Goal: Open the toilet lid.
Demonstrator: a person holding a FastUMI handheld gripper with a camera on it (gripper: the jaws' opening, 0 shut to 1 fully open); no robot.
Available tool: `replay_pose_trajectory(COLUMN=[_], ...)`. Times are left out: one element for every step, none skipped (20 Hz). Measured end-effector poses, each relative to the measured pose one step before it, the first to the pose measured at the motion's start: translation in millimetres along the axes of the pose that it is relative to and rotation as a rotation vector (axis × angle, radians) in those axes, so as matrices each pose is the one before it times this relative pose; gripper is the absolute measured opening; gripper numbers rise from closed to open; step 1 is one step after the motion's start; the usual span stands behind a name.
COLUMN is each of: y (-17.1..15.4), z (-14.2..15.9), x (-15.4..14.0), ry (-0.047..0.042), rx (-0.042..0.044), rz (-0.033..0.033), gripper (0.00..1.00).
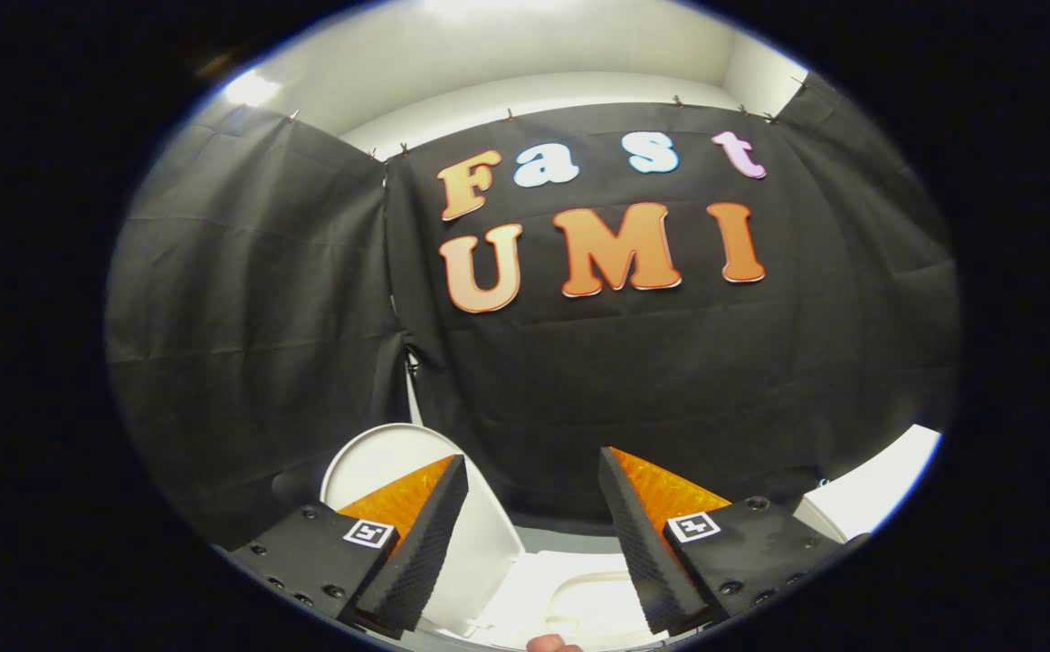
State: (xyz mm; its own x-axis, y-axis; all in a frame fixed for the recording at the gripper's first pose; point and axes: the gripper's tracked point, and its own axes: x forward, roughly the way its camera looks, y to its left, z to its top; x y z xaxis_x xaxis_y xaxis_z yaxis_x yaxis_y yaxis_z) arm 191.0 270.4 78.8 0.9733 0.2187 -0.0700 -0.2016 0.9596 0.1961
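Observation:
The white toilet lid [398, 462] stands raised and tilted back against the black cloth wall, its rounded top rising behind the left finger. Below it, between the two fingers, lies the white toilet seat and bowl rim [570, 593]. My gripper [532, 475] hovers above the toilet, open with a wide gap and nothing between the fingers. The left finger partly covers the lid's lower face.
Black cloth [670, 380] hangs close behind the toilet and on the left side. A white block-shaped surface [878, 493] sits beyond the right finger. A fingertip of a person's hand [550, 643] shows just below the bowl.

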Motion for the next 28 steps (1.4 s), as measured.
replay_pose_trajectory(y=[-20.42,-19.26,-17.01,-18.53,-18.05,-16.51,-14.56,-12.23,-9.95,-11.69,-11.92,-10.01,-12.48,-8.15,-7.65,-9.30,-7.71,-7.65,-7.12,-6.05,-6.26,-4.62,-4.40,-5.30,-3.38,-2.71,-3.58,-3.12], z=[1.05,-0.39,-3.30,-2.86,-4.48,-4.16,-5.68,-3.06,-5.47,-5.75,-4.04,-5.16,-6.60,-4.66,-6.74,-7.03,-6.63,-5.72,-7.85,-8.39,-6.16,-6.93,-7.31,-5.74,-4.95,-3.38,-3.78,-4.01], x=[-5.38,-5.00,-4.89,-5.34,-4.95,-2.69,-3.87,-3.84,-3.96,-4.23,-4.86,-4.74,-5.14,-1.44,-1.81,-1.36,-1.13,-2.17,-2.23,-3.51,-4.27,-3.49,-3.14,-2.65,-1.06,0.58,0.01,0.42], ry=[-0.00972,-0.00173,0.00191,0.00466,0.00784,0.00602,0.00739,0.00238,0.00456,0.00327,-0.00123,-0.00113,-0.00138,-0.00063,0.00450,0.00489,0.00337,0.00155,0.00518,0.00553,0.00341,0.00565,0.00779,0.00433,0.00124,0.00544,0.00762,0.00651], rx=[-0.00788,-0.00289,-0.00016,-0.00646,-0.00883,-0.00972,-0.01344,-0.01058,-0.01727,-0.01918,-0.01380,-0.01028,-0.00377,0.00672,0.01017,0.00809,0.00119,-0.00634,-0.01076,-0.00728,0.00438,0.01025,0.00626,-0.00126,-0.00936,-0.01058,-0.00498,0.00367], rz=[-0.03188,-0.02407,-0.01979,-0.02152,-0.02080,-0.02018,-0.01263,-0.00555,-0.00031,-0.00444,-0.01108,-0.00555,-0.00922,-0.00648,-0.00842,-0.01127,-0.01014,-0.01201,-0.01135,-0.00983,-0.00990,-0.00584,-0.00748,-0.00860,-0.00486,-0.00795,-0.00797,-0.00877], gripper=[0.94,0.94,0.94,0.94,0.93,0.93,0.94,0.94,0.94,0.94,0.94,0.94,0.94,0.93,0.93,0.93,0.93,0.93,0.93,0.93,0.94,0.93,0.93,0.93,0.93,0.93,0.93,0.93])
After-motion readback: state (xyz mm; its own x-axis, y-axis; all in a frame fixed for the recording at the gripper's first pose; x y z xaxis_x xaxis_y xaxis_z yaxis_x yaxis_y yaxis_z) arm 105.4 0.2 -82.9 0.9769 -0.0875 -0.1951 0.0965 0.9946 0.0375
